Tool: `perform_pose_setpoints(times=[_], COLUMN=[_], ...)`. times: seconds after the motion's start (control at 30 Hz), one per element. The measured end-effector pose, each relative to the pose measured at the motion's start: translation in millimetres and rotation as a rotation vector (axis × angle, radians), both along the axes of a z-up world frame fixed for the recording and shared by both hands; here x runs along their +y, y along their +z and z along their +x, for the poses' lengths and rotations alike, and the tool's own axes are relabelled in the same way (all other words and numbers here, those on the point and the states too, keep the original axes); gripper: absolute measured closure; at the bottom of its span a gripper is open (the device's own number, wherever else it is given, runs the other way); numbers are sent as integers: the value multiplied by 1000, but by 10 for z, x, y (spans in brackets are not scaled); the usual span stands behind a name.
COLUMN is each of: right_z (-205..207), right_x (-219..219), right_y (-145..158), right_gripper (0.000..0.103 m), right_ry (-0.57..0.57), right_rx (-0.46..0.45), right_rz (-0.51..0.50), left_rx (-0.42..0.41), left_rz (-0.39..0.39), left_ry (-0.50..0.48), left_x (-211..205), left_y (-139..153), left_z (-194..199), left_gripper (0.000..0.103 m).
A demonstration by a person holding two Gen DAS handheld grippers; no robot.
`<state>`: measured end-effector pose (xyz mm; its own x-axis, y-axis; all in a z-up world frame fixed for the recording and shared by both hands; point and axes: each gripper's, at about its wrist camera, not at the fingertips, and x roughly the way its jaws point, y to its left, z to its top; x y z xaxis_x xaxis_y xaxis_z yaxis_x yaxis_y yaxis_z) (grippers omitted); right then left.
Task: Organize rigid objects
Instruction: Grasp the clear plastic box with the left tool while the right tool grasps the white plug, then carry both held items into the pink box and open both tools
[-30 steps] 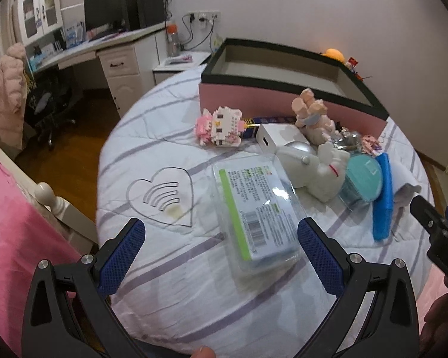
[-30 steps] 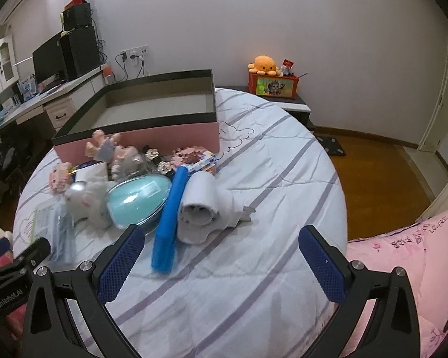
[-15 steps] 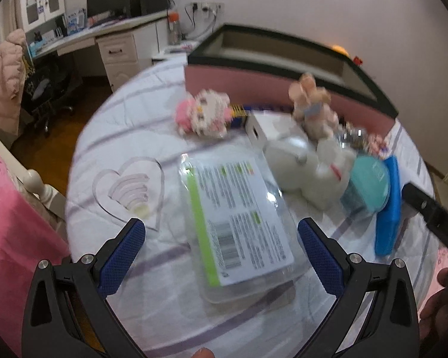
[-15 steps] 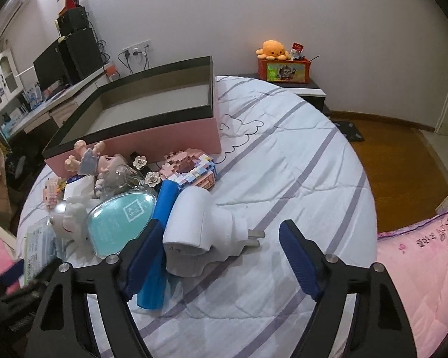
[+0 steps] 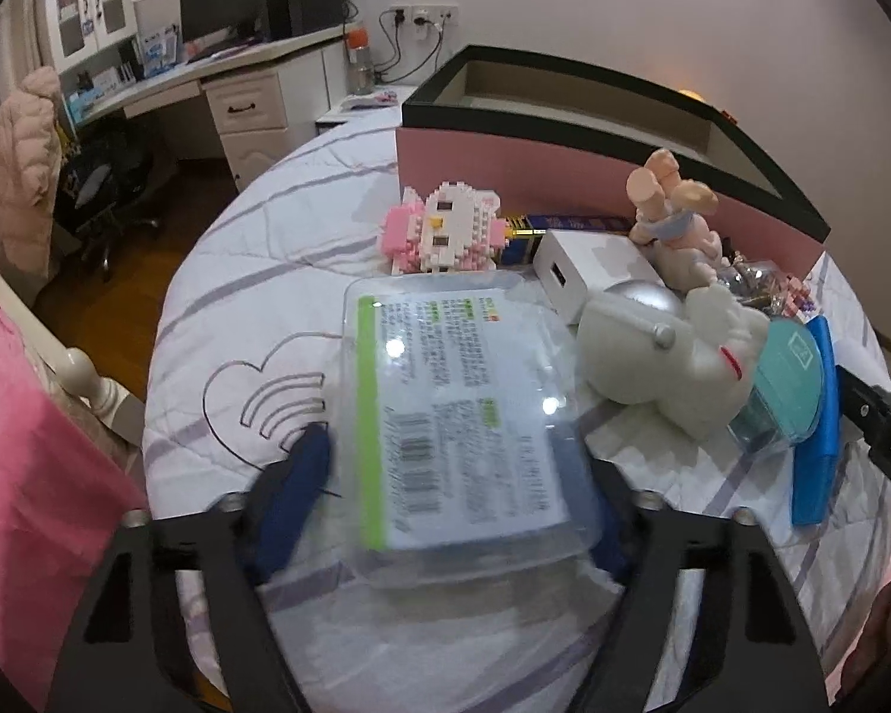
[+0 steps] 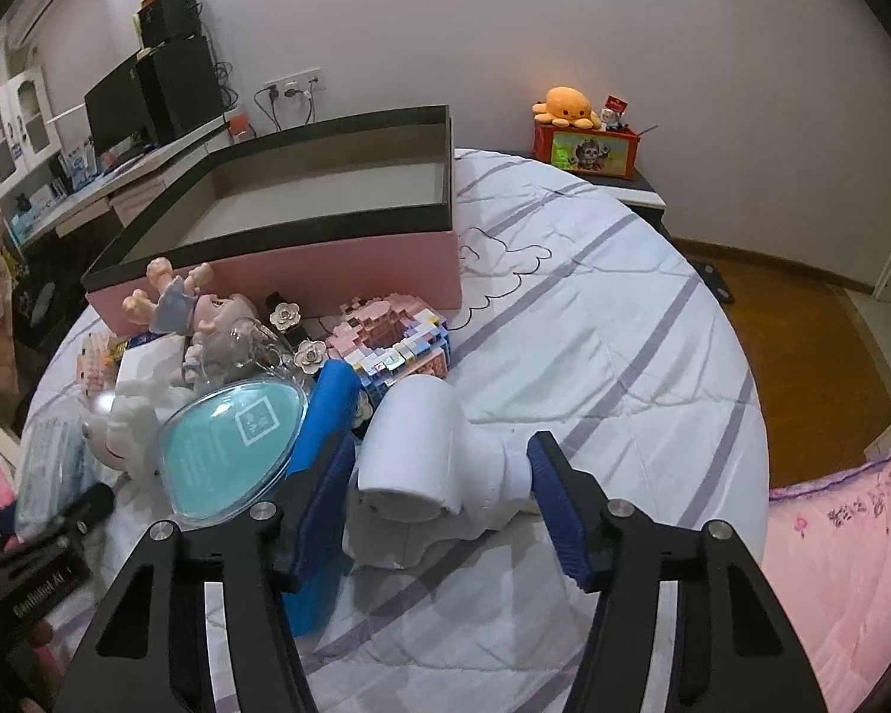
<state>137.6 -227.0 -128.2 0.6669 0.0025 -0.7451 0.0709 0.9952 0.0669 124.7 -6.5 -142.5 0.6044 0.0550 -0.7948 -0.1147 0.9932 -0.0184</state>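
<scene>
A clear plastic case with a green-edged label (image 5: 463, 416) lies on the striped bedsheet. My left gripper (image 5: 445, 499) straddles its near end with a blue pad on each side, close against its edges. A white plug-shaped device (image 6: 433, 457) lies between the pads of my right gripper (image 6: 439, 493), which has narrowed around it; contact is unclear. Behind both stands the pink open box with a black rim (image 5: 564, 160), also in the right wrist view (image 6: 303, 261).
A pile lies before the box: pink brick cat (image 5: 445, 232), white carton (image 5: 594, 267), doll (image 5: 677, 220), white plush toy (image 5: 671, 356), teal case (image 6: 231, 445), blue bar (image 6: 321, 416), pink brick block (image 6: 398, 344). A desk (image 5: 220, 83) stands far left, a nightstand (image 6: 588, 148) behind.
Both grippers moved forward and narrowed. The left now straddles the clear case; the right now straddles the white plug device.
</scene>
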Motion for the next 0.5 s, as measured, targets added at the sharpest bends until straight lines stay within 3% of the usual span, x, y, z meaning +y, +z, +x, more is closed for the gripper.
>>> perform_pose_setpoints(times=[0.5], right_z=[-228], right_x=[-7], right_y=[190], right_gripper=[42], right_ry=[25], right_rx=[-39], right_rz=[19], left_rx=[-38], left_rz=[-24], left_ry=[-34], left_x=[214], left_y=[184], left_z=[-65], left_gripper=[39])
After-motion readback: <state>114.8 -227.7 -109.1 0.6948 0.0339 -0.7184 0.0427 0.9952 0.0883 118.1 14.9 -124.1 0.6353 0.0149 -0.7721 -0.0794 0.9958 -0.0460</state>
